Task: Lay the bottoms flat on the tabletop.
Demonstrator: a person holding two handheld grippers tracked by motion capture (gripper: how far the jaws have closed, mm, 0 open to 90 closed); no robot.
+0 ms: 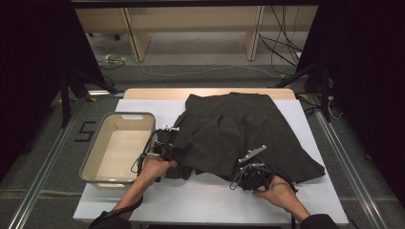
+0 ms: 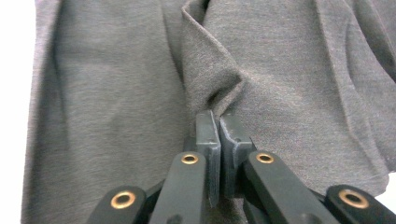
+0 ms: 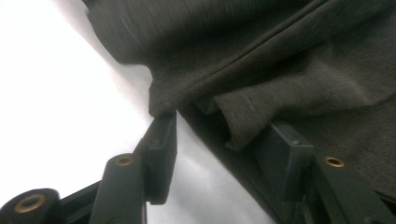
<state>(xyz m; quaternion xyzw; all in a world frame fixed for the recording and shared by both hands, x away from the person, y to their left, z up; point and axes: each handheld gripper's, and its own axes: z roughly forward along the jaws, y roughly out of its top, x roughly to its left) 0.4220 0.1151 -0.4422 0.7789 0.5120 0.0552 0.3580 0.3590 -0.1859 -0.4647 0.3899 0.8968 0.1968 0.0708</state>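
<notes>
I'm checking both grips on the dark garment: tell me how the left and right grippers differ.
The left gripper is shut, pinching a fold of the dark garment; the right gripper is open, with the hem between its jaws. The left sits by the bin, the right at the near hem. Both are hand-held.

Left gripper (image 2: 218, 122) fingers pinched together; right gripper (image 3: 219, 140) fingers spread apart.

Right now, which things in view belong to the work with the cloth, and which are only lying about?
In the job:
- dark grey garment, spread on the white table
- left gripper, jaws shut on a fold of it
- right gripper, jaws open at its near hem

Lying about:
- beige tub, nothing in it
- cables on the floor
- wooden furniture behind
</notes>
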